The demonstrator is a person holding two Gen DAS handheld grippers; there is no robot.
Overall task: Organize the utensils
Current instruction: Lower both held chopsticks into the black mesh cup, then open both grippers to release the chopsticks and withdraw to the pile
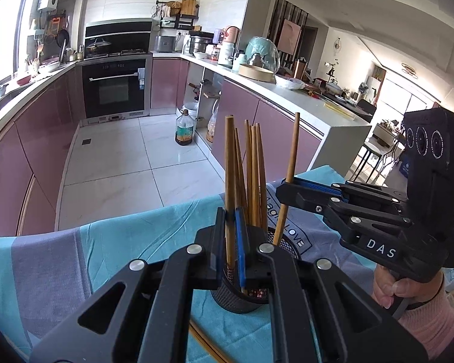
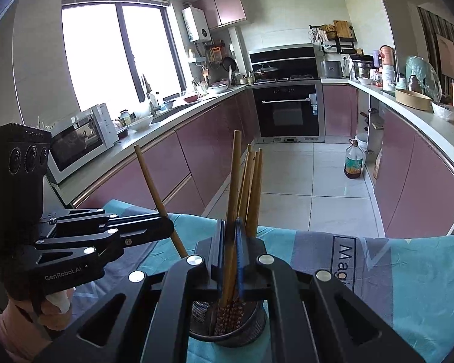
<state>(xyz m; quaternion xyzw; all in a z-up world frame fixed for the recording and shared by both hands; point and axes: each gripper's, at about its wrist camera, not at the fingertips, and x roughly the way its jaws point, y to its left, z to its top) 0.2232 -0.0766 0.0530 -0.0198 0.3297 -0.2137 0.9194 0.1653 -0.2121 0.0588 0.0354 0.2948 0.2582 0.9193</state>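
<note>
Left wrist view: left claw [image 1: 230, 227] clamped on chopstick [image 1: 229, 163], tip entering mesh holder [image 1: 236, 290] on cloth-covered counter [image 1: 121, 242].
Right wrist view: right claw [image 2: 230, 236] pinching chopstick [image 2: 234, 175] above holder [image 2: 245, 329]. Sticks light, stiff, smooth; mid-shaft grip probably safest.

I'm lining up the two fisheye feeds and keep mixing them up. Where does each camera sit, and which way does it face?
Left wrist: on the left gripper, shut on a chopstick, looking over the mesh holder toward the oven; right gripper and hand show.
Right wrist: on the right gripper, shut on a chopstick, facing oven and window; left gripper shows.
Shared: holder, chopsticks, blue cloth, oven.
</note>
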